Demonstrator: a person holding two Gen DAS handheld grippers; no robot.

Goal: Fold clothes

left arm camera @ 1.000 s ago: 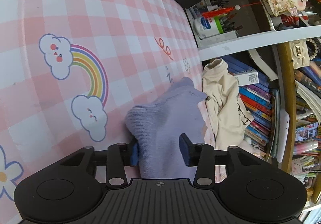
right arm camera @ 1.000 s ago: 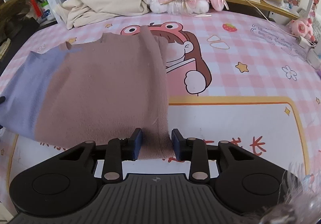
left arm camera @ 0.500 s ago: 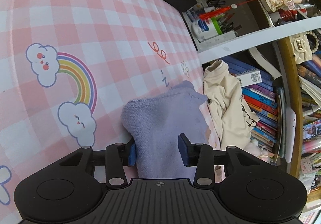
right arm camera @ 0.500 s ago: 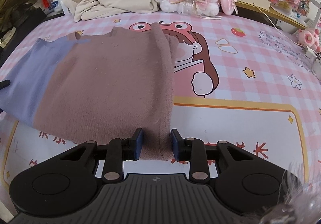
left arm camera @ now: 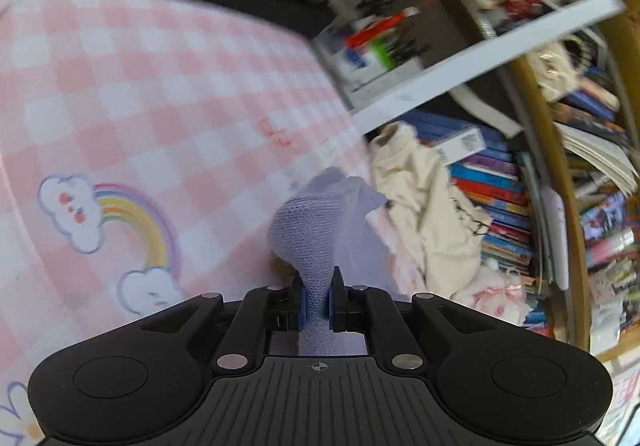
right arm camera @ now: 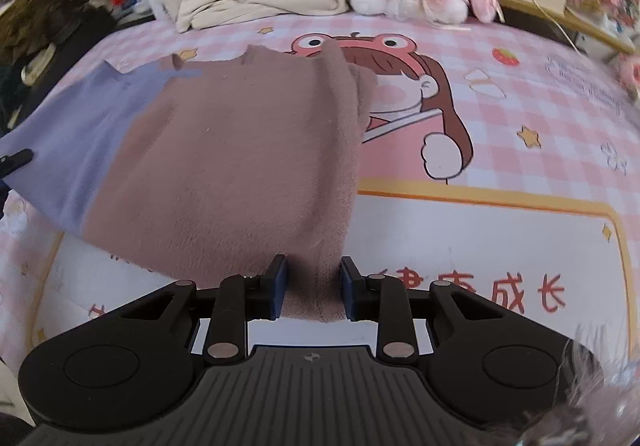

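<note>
Sweater [right arm camera: 224,166] lies flat at centre-left of right view on pink cloth [right arm camera: 520,106], folded partly, sleeves tucked; final fold left. Left gripper [left arm camera: 317,300] jaws just closed, pinching lilac end, frame centre. Right gripper [right arm camera: 313,292] jaws straddle brown hem at bottom centre, pads touching it, grip looks loose

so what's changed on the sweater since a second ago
The left gripper has just closed on the sweater's purple end, bunching it between the pads; a second ago its jaws stood open around it. The right gripper stays at the brown hem, jaws barely narrower. The sweater still lies on the pink cloth.
</note>
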